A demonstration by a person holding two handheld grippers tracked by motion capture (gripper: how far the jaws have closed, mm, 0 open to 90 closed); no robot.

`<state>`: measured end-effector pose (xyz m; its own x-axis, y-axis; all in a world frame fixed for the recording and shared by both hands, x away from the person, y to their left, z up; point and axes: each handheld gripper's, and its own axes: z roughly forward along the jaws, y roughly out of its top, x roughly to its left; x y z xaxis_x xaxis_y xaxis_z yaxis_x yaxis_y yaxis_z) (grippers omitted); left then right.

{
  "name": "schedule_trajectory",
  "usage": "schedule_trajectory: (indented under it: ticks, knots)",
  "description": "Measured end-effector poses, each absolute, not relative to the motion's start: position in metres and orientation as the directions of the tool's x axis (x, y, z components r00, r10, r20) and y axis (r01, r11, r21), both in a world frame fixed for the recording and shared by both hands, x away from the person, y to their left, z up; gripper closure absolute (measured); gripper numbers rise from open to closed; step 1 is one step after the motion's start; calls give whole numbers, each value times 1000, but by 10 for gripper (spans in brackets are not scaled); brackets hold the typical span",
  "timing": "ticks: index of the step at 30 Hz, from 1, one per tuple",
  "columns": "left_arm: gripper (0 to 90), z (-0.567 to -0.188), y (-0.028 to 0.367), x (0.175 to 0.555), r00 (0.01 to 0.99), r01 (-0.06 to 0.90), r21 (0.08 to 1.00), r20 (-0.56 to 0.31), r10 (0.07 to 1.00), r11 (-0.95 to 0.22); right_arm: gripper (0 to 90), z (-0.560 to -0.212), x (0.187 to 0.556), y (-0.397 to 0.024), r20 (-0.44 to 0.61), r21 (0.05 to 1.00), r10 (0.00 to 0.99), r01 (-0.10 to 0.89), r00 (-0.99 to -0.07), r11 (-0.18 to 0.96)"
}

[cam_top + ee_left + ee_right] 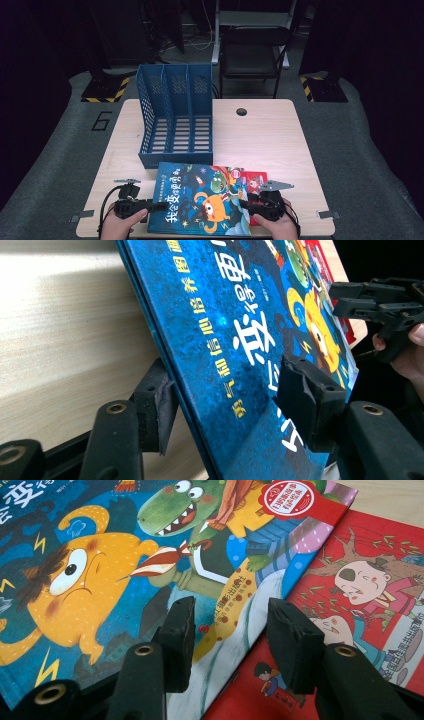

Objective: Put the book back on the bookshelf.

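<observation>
Nearest, at 6 o'clock on the surface (280, 135), lies the blue book (202, 200), cover up, its lower edge at the front edge. The left gripper (150, 204) comes at it from 9 o'clock. In the left gripper view its fingers (305, 390) straddle the book's spine edge, one over the cover, the other (155, 405) beside the spine on the wood. They stand fairly wide, and I cannot tell whether the pads press on the book. The right gripper (248, 204) reaches in from 3 o'clock. In the right gripper view its fingers (180, 630) are parted wide above the seam where the blue book overlaps the red book (370, 630), one finger over each cover, gripping neither.

The red book (255, 182) lies flat under the blue one's right side, showing at about 3 o'clock of it.

Farther back, at 12 o'clock of the blue book and just beyond its top edge, stands the blue file rack (175, 115). It has three upright slots with perforated walls and opens toward the person; no book stands in any of the three.
</observation>
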<state>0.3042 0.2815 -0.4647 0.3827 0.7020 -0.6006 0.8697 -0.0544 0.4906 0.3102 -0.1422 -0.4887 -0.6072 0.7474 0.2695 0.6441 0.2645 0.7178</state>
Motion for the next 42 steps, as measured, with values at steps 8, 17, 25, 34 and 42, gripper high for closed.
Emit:
schedule_trajectory:
  ticks: [8,17,25,34,42]
  knots:
    - [448,-458,282,306,372,872,489,-614,696,-34,548,-488,310,-141,259,723,744,634,-617,274]
    - [466,-446,281,308,356,873,487,-614,704,-17,548,-488,311,-141,266,724,741,635,-617,269]
    - [515,-439,281,309,337,879,477,-631,699,8,548,-488,311,-141,260,732,738,626,-623,269]
    - [538,-431,280,305,341,875,484,-622,705,4,554,-487,311,-141,261,737,733,620,-629,269]
    - [564,-423,276,307,360,874,486,-619,698,-19,620,-483,305,-126,269,775,642,557,-718,298]
